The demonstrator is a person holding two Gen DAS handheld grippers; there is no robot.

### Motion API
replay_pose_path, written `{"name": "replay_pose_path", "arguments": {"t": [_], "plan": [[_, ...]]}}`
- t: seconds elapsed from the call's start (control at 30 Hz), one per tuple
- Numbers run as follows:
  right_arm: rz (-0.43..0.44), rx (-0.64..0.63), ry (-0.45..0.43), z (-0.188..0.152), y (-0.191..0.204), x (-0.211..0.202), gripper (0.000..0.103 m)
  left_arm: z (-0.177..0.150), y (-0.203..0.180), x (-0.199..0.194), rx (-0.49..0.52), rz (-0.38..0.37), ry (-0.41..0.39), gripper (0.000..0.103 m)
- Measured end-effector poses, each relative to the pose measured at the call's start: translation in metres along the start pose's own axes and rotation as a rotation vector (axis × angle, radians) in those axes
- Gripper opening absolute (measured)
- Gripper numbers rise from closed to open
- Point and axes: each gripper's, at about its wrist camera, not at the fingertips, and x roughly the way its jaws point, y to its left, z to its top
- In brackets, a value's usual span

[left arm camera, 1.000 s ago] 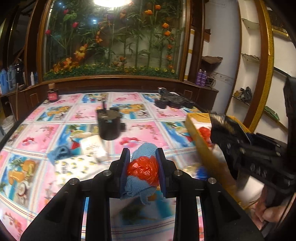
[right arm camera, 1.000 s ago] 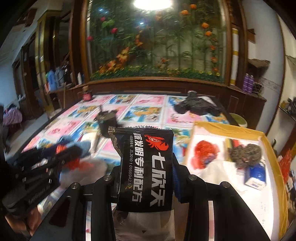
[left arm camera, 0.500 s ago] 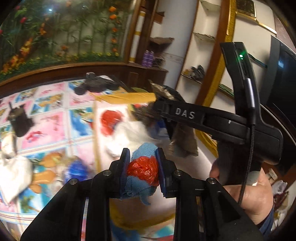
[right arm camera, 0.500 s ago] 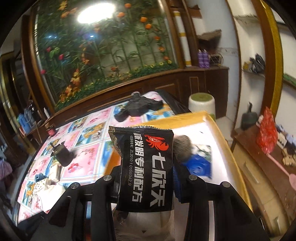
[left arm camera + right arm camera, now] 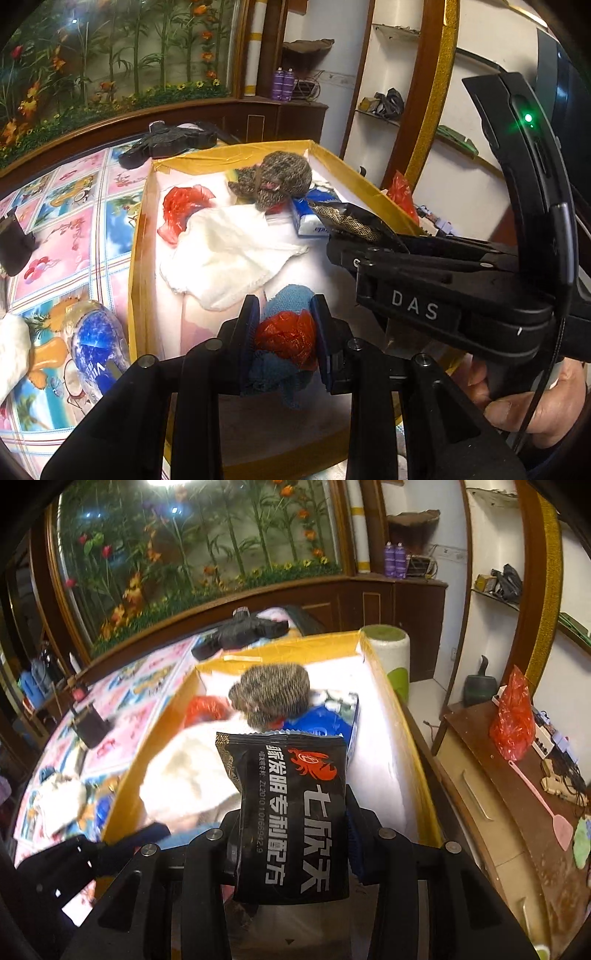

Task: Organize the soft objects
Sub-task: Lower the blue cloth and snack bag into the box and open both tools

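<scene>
My left gripper (image 5: 284, 334) is shut on a red plastic wad wrapped in a blue cloth (image 5: 286, 341) and holds it over the near part of the yellow-rimmed box (image 5: 137, 236). My right gripper (image 5: 291, 823) is shut on a black snack packet (image 5: 295, 812) over the same box (image 5: 406, 723); it also shows at the right of the left wrist view (image 5: 354, 221). In the box lie a white cloth (image 5: 229, 254), a red plastic bag (image 5: 183, 210), a brown knitted item (image 5: 277, 179) and a blue tissue pack (image 5: 310, 218).
On the patterned tablecloth (image 5: 70, 236) left of the box lie a blue-and-clear packet (image 5: 96, 347), a white cloth (image 5: 11, 343) and a black container (image 5: 13, 243). A black gripper-like tool (image 5: 166, 142) lies behind the box. A wooden cabinet (image 5: 517, 812) stands to the right.
Both grippers have swung right from over the tablecloth to above the box, each keeping its object. The box now fills the middle of both views.
</scene>
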Motion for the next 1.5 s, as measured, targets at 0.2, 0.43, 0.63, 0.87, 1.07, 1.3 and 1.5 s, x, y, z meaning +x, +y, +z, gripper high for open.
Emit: {"name": "replay_pose_path", "arguments": {"t": [0.2,0.43,0.63,0.87,1.07,1.3,1.5], "plan": [[0.006,-0.053,0.047,0.007,0.005,0.015,0.04,-0.006,-0.004,0.003,0.043,0.073,-0.005,0.026],[-0.004,-0.077,0.049,0.014,0.006,0.025,0.041,-0.006,0.0,0.005,0.034,0.08,0.012,0.026],[-0.012,-0.067,0.023,0.005,0.01,0.029,0.044,-0.005,-0.001,0.006,0.036,0.09,0.015,0.026],[-0.009,-0.057,0.01,-0.007,0.01,0.026,0.044,-0.006,-0.001,0.006,0.035,0.089,0.017,0.027],[-0.007,-0.055,0.006,-0.008,0.009,0.026,0.045,-0.006,0.0,0.006,0.032,0.087,0.017,0.028],[-0.003,-0.052,0.005,-0.008,0.007,0.025,0.048,-0.008,0.003,0.004,0.027,0.088,0.016,0.028],[-0.015,-0.04,-0.013,-0.007,0.007,0.023,0.054,-0.01,-0.001,0.002,0.056,0.078,0.013,0.05]]}}
